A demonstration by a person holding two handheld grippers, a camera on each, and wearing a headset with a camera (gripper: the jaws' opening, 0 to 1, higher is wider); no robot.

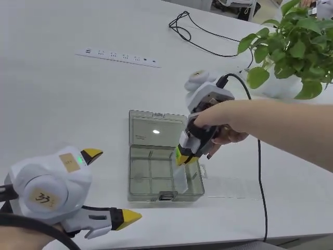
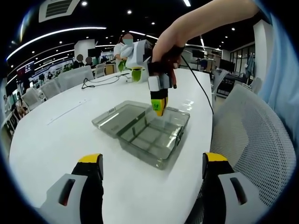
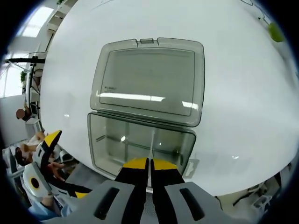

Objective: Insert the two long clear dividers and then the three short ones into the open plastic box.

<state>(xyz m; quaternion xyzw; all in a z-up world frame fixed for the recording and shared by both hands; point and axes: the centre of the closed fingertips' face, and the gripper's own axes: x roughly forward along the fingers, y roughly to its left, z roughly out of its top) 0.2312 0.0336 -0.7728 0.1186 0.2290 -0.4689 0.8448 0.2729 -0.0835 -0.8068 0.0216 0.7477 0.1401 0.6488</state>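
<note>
Pinching a clear divider [image 1: 182,179] upright between the closed fingers of the right gripper [image 1: 186,158], lower end down inside the 3 o'clock side of the open plastic box [image 1: 130,172], lid [image 1: 156,125] flat at 12 o'clock on the worktop [image 1: 62,104]. Holds the left gripper [image 1: 112,185] at 8 o'clock of the box, apart from it, fingers spread wide, empty.

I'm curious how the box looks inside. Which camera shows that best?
The right gripper view: it looks straight down into the box, held divider plain. In the head view the right tool covers part; the left gripper view sees it slantwise.
</note>
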